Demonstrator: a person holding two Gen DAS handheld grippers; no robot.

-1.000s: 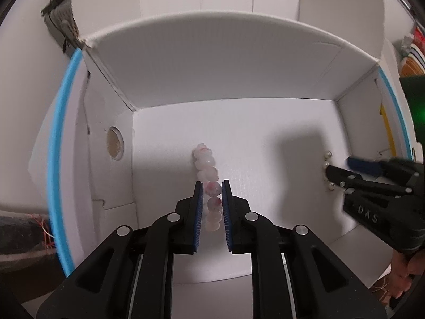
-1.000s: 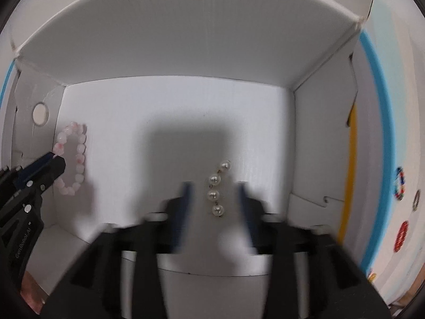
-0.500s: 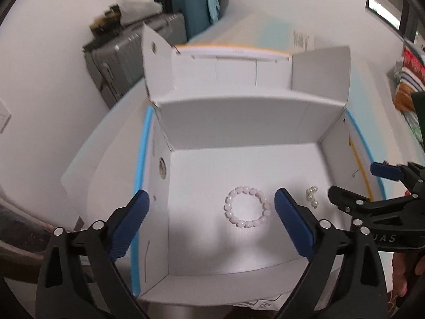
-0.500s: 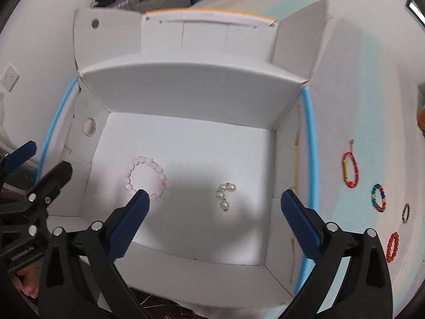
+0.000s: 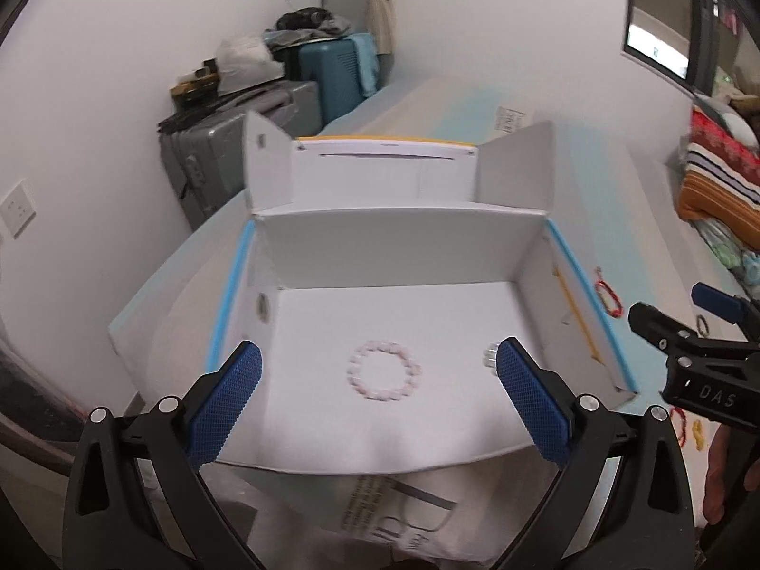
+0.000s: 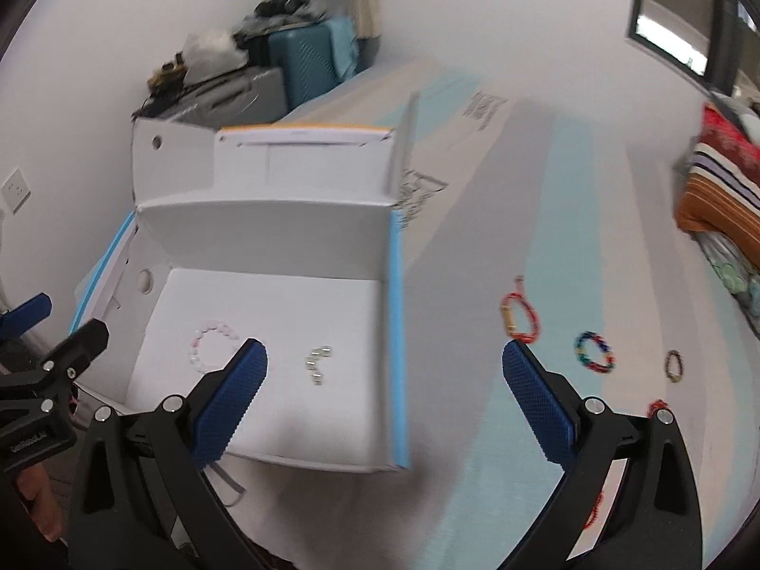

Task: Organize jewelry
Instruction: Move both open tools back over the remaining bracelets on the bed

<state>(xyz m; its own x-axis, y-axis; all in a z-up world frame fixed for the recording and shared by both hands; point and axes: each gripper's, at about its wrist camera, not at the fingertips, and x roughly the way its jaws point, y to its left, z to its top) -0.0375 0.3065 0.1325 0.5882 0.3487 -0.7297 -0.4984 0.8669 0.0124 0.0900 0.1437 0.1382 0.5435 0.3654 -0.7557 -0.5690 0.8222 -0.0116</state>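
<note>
An open white box point(image 5: 394, 242) point(image 6: 266, 232) stands on the table. A pink bead bracelet point(image 5: 384, 369) point(image 6: 209, 346) and a short pearl piece point(image 6: 317, 365) point(image 5: 488, 355) lie on its floor. My left gripper point(image 5: 377, 403) is open and empty, held above the box's near edge. My right gripper point(image 6: 384, 394) is open and empty, above the box's right wall. Right of the box lie a red-and-gold bracelet point(image 6: 517, 316), a multicoloured bead bracelet point(image 6: 593, 351), a dark bracelet point(image 6: 673, 365) and a red one point(image 6: 658, 407).
The box's lid flaps point(image 5: 384, 171) stand up at the back. Suitcases point(image 5: 266, 109) sit against the wall behind the table. Folded striped cloth point(image 6: 722, 190) lies at the far right. A printed paper point(image 5: 403, 508) lies under the box's front edge.
Both grippers have opened wide, let go of the pink bracelet and the pearls inside the box, and risen back out. The right gripper has swung rightward.
</note>
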